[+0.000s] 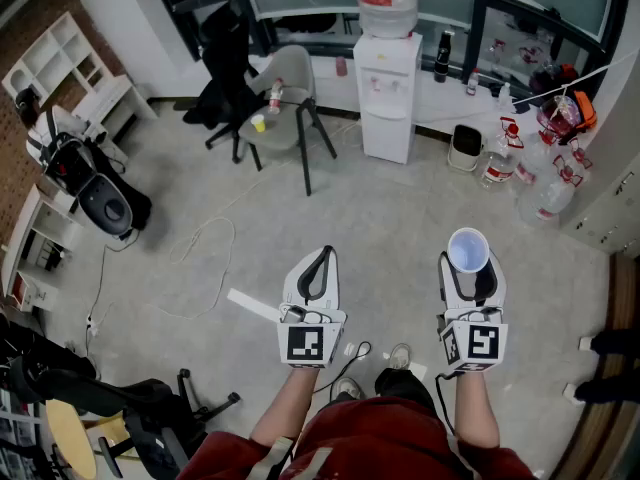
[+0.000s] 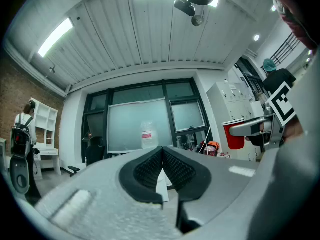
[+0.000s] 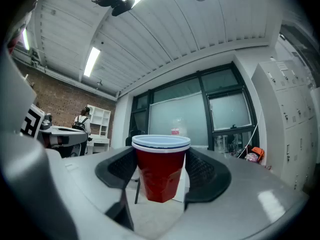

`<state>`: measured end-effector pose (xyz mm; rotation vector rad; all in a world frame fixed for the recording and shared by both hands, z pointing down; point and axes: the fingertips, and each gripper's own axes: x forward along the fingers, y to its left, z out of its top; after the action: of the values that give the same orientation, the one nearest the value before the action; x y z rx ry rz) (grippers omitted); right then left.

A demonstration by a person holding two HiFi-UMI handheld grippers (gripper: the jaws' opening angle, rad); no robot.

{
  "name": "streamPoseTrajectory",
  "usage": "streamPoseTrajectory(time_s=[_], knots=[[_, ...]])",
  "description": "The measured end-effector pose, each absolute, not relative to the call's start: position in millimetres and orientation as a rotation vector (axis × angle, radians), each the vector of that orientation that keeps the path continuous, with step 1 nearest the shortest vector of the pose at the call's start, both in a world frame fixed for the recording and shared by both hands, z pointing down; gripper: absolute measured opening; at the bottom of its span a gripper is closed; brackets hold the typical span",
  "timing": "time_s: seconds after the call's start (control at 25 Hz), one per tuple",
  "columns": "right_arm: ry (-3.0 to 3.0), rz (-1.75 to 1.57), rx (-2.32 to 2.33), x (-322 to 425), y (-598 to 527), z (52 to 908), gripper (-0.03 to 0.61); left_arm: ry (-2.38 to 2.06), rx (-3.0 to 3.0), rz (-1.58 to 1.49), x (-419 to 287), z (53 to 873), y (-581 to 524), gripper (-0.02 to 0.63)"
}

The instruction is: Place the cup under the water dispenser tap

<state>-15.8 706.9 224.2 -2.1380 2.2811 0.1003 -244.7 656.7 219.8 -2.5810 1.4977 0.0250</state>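
A red cup (image 1: 468, 251) with a white inside stands upright between the jaws of my right gripper (image 1: 470, 265), which is shut on it. In the right gripper view the cup (image 3: 161, 166) fills the gap of the right gripper (image 3: 161, 176), both pads against its sides. My left gripper (image 1: 318, 271) is held beside it, level, shut and holding nothing; its left gripper view shows the pads of the left gripper (image 2: 162, 170) meeting at the tip. The white water dispenser (image 1: 388, 93), with a bottle on top, stands far ahead against the window wall. Its bottle (image 2: 146, 136) shows beyond the jaws.
A grey chair (image 1: 285, 98) with a small bottle on its seat stands left of the dispenser. A white bin (image 1: 465, 146) and several large water bottles (image 1: 545, 193) stand to its right. A cable (image 1: 200, 258) loops over the floor. An office chair base (image 1: 190, 408) is near my left side.
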Motion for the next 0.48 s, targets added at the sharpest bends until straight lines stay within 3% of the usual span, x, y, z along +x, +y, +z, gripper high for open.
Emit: streamPoseTrajectory(time_s=[0.48], knots=[[2.3,0.095,-2.113,42,667,235,0.298,1.509,-2.595,0.029,-174,221,622,-0.003]])
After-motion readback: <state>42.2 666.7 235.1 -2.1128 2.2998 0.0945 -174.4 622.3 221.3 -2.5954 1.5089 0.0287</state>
